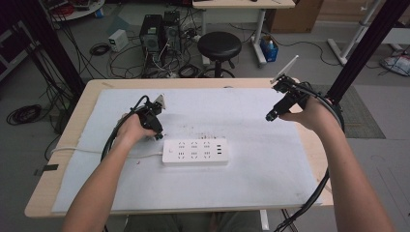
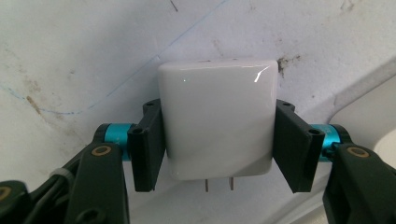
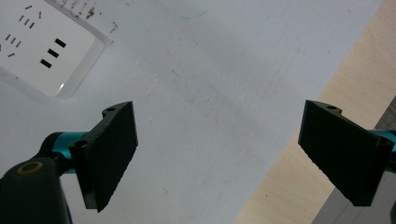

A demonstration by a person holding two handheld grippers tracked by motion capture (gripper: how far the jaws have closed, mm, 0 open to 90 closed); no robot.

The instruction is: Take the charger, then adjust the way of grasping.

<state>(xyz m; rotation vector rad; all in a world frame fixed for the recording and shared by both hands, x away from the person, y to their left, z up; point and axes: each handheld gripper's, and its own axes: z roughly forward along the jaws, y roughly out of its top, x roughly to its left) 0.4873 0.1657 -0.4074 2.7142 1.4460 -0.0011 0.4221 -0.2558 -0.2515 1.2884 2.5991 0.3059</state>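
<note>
Charger betw. left gripper pads, just left of power strip on mat.

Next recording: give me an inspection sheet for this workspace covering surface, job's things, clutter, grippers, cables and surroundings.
Surface: wooden table under a white mat, faintly stained and scuffed.
Job's things: white plug adapter, two prongs toward the camera; white power strip flat on the mat, sockets up.
Clutter: nothing seen.
Grippers: left gripper shut on the adapter's sides, beside the strip's left end; right gripper open, empty, held above the mat's right side.
Cables: strip's white cord runs left; black gripper cable trails off the table.
Surroundings: black stool, computer towers, loose floor wiring.
</note>
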